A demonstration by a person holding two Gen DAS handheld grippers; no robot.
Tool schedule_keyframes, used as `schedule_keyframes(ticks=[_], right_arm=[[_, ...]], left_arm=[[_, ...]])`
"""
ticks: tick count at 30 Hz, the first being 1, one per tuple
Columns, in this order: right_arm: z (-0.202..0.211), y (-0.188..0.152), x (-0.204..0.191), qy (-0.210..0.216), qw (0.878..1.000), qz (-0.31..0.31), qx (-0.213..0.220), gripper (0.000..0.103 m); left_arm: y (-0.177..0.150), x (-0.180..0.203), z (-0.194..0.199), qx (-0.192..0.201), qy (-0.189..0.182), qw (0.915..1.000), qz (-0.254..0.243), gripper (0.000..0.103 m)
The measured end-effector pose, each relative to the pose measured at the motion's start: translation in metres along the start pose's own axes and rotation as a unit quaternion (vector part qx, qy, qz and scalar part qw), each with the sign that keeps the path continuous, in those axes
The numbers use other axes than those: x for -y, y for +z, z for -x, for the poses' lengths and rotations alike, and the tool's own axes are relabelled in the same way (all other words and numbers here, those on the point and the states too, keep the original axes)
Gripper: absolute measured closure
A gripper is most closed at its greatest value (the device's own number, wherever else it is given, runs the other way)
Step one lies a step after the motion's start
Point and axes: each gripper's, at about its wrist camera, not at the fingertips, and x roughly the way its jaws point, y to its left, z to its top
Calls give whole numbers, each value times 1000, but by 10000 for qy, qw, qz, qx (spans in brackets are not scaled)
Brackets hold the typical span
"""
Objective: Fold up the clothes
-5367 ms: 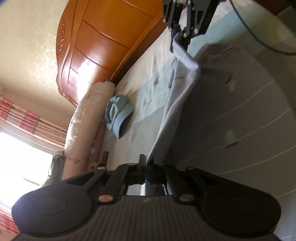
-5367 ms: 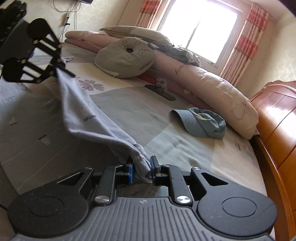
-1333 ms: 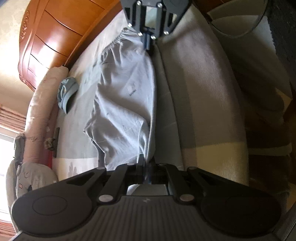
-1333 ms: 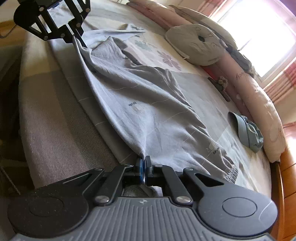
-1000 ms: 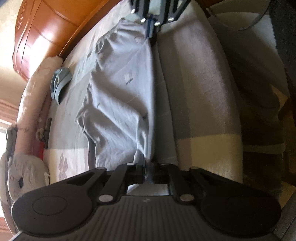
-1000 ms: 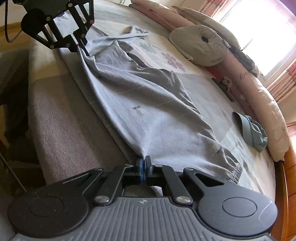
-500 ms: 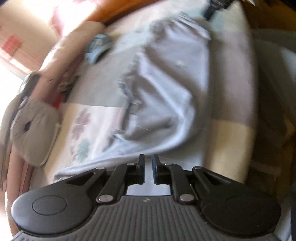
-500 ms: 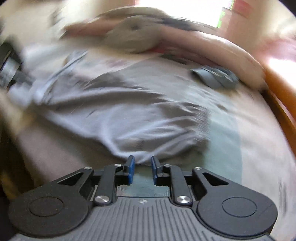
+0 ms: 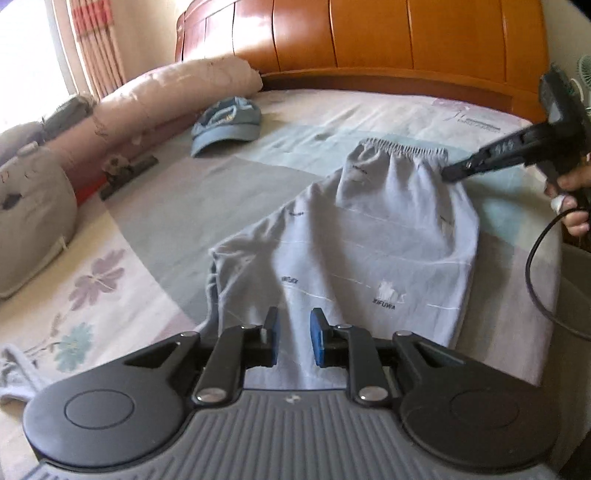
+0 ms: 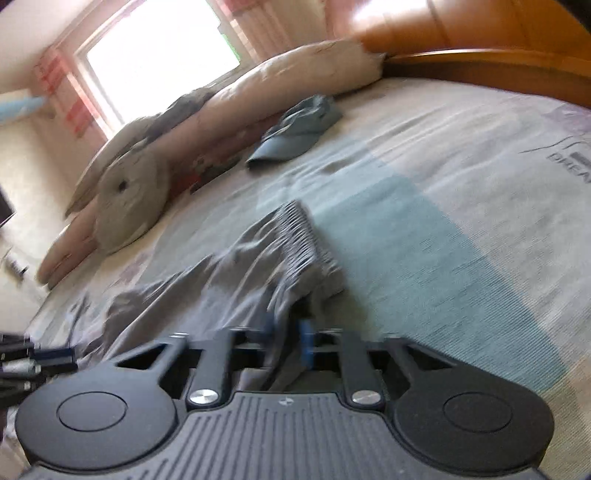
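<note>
Grey trousers lie spread on the bed, their gathered waistband at the far end. My left gripper hovers over the near leg end. Its jaws are opening, and the cloth shows in the gap with neither blue pad pressing on it. My right gripper, held by a hand, meets the waistband's right corner. The right wrist view is blurred: the right gripper is shut on a fold of the trousers just below the waistband.
A blue cap lies beyond the trousers, near a rolled pink quilt and a grey round cushion. A wooden headboard closes off the far side. A black cable hangs over the bed's right edge. Another grey garment lies at the lower left.
Both grippers let go of the trousers' near edge and rolled upright. The left one has opened wider. The right one has gone to the waistband corner and shut there.
</note>
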Motion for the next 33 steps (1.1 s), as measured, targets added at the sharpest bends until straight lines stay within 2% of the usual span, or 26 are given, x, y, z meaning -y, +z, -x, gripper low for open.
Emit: schedule_keyframes(ticks=[4, 7, 8, 11, 13, 14, 19, 23, 29, 31, 32, 33], right_arm=[[1, 5, 12, -298, 9995, -27, 114, 98], [9, 5, 5, -390, 9990, 131, 179, 94], [13, 5, 3, -420, 9987, 187, 207, 89], [24, 7, -8, -529, 9973, 390, 339, 85], [31, 9, -19, -599, 9953, 576, 501, 76], [32, 9, -24, -551, 9952, 623, 521, 73], [35, 2, -52, -268, 9941, 914, 516, 72], [36, -7, -74, 154, 9926, 1140, 385, 67], [30, -17, -96, 358, 9898, 1372, 171, 65], [31, -19, -98, 376, 9895, 1387, 138, 63], [30, -20, -99, 364, 9895, 1395, 111, 62], [29, -20, -99, 339, 9895, 1403, 80, 62]], left_arm=[[-8, -7, -20, -401, 342, 9982, 285, 82], [-15, -17, -17, -396, 329, 9967, 622, 78], [-17, -18, -12, -376, 394, 9964, 652, 78], [-25, -22, -7, -422, 539, 9951, 719, 76], [-33, -26, -7, -524, 576, 9936, 816, 75], [-37, -30, -4, -516, 561, 9930, 904, 75], [-39, -41, 12, -514, 601, 9908, 1100, 77], [-27, -44, 13, -249, 574, 9950, 783, 77], [-30, -61, -14, -565, 241, 9953, 744, 79], [-31, -64, -13, -556, 177, 9957, 719, 75], [-31, -64, -13, -562, 161, 9956, 731, 79], [-31, -63, -13, -567, 93, 9956, 741, 91]])
